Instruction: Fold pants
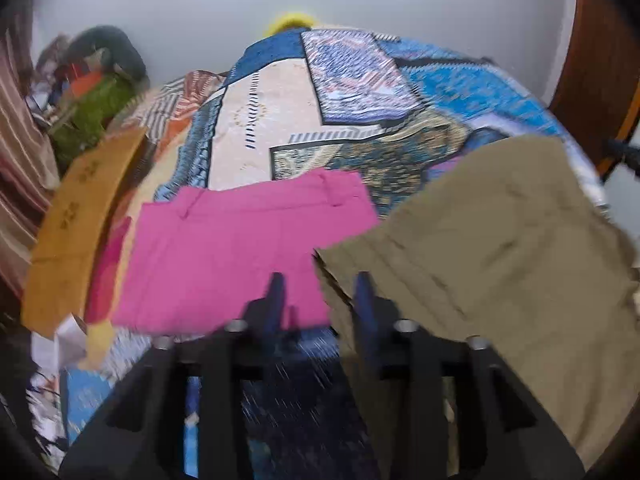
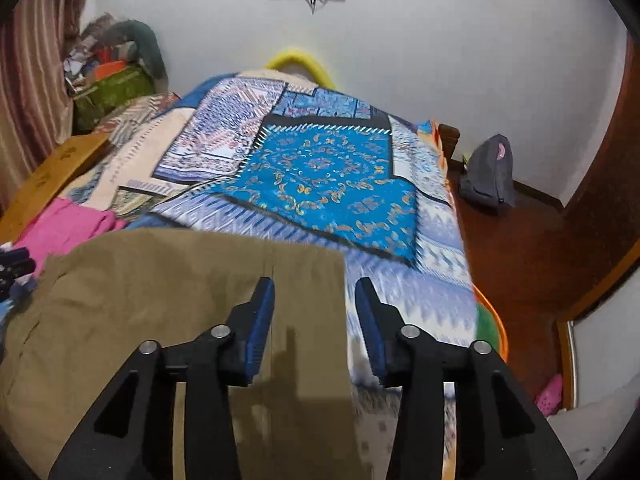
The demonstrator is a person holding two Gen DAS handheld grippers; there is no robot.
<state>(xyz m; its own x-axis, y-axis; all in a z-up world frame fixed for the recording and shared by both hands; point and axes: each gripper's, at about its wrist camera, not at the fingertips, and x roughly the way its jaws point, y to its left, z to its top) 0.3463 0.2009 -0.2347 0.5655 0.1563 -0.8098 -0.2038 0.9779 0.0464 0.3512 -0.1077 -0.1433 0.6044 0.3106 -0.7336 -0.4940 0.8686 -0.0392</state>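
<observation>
Khaki pants (image 1: 492, 248) lie folded on the patterned bedspread (image 1: 280, 120), at the right of the left wrist view and at the lower left of the right wrist view (image 2: 160, 300). Pink pants (image 1: 236, 256) lie folded to their left; a corner of them shows in the right wrist view (image 2: 68, 224). My left gripper (image 1: 320, 292) is open and empty, above the gap between the pink and khaki pants. My right gripper (image 2: 314, 300) is open and empty, above the right edge of the khaki pants.
An orange-brown cloth (image 1: 76, 224) lies at the bed's left edge. A pile of clothes and a green bag (image 2: 116, 84) sit in the far left corner. A grey backpack (image 2: 490, 172) stands on the red floor (image 2: 520, 248) right of the bed.
</observation>
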